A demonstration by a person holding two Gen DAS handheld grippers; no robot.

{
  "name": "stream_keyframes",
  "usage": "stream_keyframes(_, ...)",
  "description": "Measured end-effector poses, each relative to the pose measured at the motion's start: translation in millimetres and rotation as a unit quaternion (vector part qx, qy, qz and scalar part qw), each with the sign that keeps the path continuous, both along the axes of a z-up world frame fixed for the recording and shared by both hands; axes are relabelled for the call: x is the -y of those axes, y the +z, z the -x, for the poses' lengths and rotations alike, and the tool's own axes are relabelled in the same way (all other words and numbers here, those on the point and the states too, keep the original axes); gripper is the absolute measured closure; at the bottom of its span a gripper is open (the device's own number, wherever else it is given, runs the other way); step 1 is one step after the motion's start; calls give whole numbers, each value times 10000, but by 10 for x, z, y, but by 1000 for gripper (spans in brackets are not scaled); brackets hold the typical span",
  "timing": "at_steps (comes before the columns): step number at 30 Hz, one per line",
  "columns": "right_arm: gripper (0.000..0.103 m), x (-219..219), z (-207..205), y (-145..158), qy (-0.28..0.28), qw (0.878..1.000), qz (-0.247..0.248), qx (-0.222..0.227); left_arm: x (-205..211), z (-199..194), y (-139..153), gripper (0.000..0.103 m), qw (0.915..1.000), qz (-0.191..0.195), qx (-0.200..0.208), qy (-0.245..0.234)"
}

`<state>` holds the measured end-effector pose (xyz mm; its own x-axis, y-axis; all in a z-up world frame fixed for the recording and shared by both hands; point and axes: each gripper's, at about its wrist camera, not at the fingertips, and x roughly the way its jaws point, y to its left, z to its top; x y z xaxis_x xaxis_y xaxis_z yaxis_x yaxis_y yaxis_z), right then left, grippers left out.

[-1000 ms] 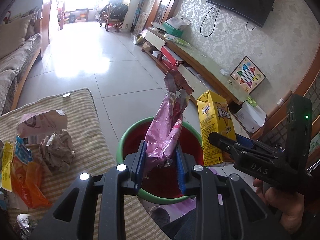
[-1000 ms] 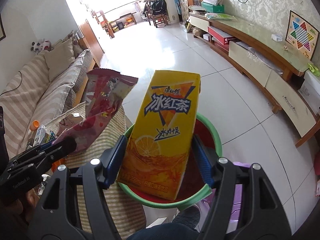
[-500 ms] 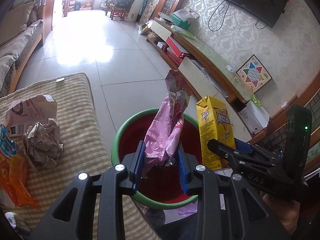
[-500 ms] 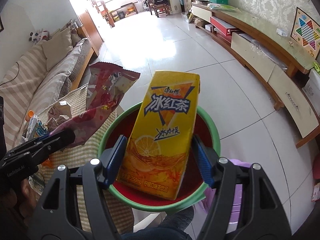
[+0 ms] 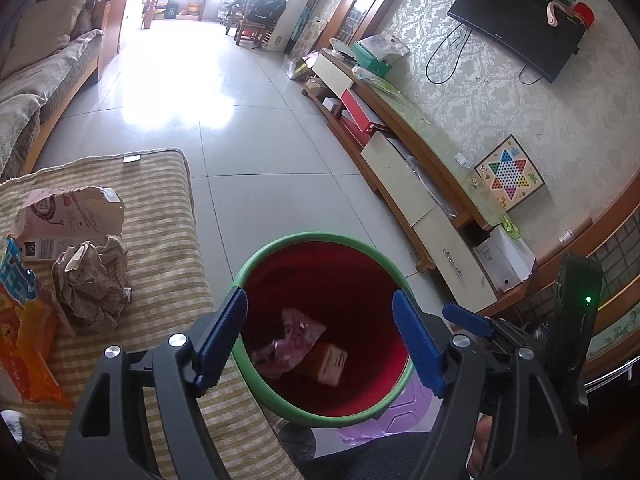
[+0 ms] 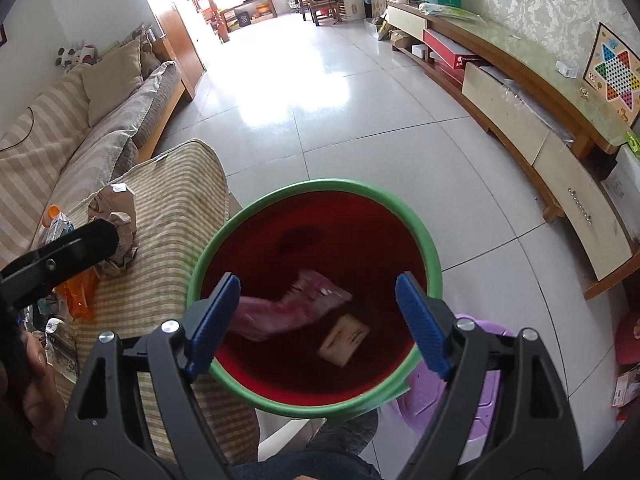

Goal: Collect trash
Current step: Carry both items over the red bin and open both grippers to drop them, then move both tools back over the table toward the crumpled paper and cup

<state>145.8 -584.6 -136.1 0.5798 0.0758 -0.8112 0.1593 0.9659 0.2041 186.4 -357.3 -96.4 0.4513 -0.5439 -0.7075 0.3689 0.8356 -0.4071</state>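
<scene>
A red bin with a green rim (image 5: 320, 240) (image 6: 316, 188) stands on the floor beside the striped table. Inside it lie a pink snack wrapper (image 5: 292, 340) (image 6: 296, 308) and the yellow drink carton (image 5: 330, 364) (image 6: 344, 340), seen end-on. My left gripper (image 5: 320, 336) is open and empty above the bin. My right gripper (image 6: 318, 324) is open and empty above the bin too; it also shows at the right of the left wrist view (image 5: 468, 320). More trash lies on the table: a crumpled brown paper ball (image 5: 92, 280) (image 6: 120, 236), a torn paper bag (image 5: 68, 216) and an orange wrapper (image 5: 28, 344).
The striped cloth table (image 5: 160, 248) is left of the bin. A purple stool (image 6: 452, 396) stands right of the bin. A long TV cabinet (image 5: 420, 184) runs along the right wall, a sofa (image 6: 80, 128) along the left. Tiled floor lies beyond.
Both grippers have opened. The pink wrapper has dropped from the left gripper and the yellow carton from the right one; both now lie in the bin.
</scene>
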Motion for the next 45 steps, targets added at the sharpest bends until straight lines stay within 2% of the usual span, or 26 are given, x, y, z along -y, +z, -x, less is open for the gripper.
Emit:
stream_keyframes(1, 15, -10, 11, 22, -10, 10000, 22, 22, -26, 4, 16, 24, 10000, 12, 21, 39)
stream_keyframes(4, 7, -42, 43, 81, -68, 9999, 116, 84, -122, 22, 89, 7, 9996, -49, 117, 242)
stream_keyframes(13, 5, -293, 170, 256, -141, 9993, 337, 100, -521, 122, 255, 8, 9978, -289, -9, 601)
stream_keyframes(20, 5, -788, 359, 461, -9, 9986, 431, 306, -1058, 429, 451, 8, 9947, -615, 216, 789)
stream_keyframes(25, 5, -1268, 424, 608, 109, 9983, 463, 331, -1635, 647, 537, 8, 9884, -864, 242, 1223)
stream_keyframes(27, 5, -1449, 480, 690, 222, 9979, 354, 504, -1869, 758, 579, 8, 9865, -878, 330, 1346)
stream_keyframes(30, 5, -1690, 508, 773, 377, 9972, 329, 549, -2135, 915, 610, 8, 9806, -1197, 467, 1482)
stream_keyframes(35, 5, -2107, 514, 826, 686, 9952, 370, 598, -2601, 1148, 601, 8, 9756, -1117, 524, 1815)
stream_keyframes(41, 5, -2556, 556, 881, 1090, 9885, 470, 934, -3092, 1379, 542, 8, 9602, -1179, 743, 2421)
stream_keyframes(43, 5, -2709, 522, 849, 1342, 9852, 557, 904, -3199, 1405, 505, 8, 9597, -1187, 675, 2457)
stream_keyframes(45, 5, -2863, 473, 758, 1610, 9838, 493, 612, -3302, 1400, 435, 8, 9596, -1240, 563, 2460)
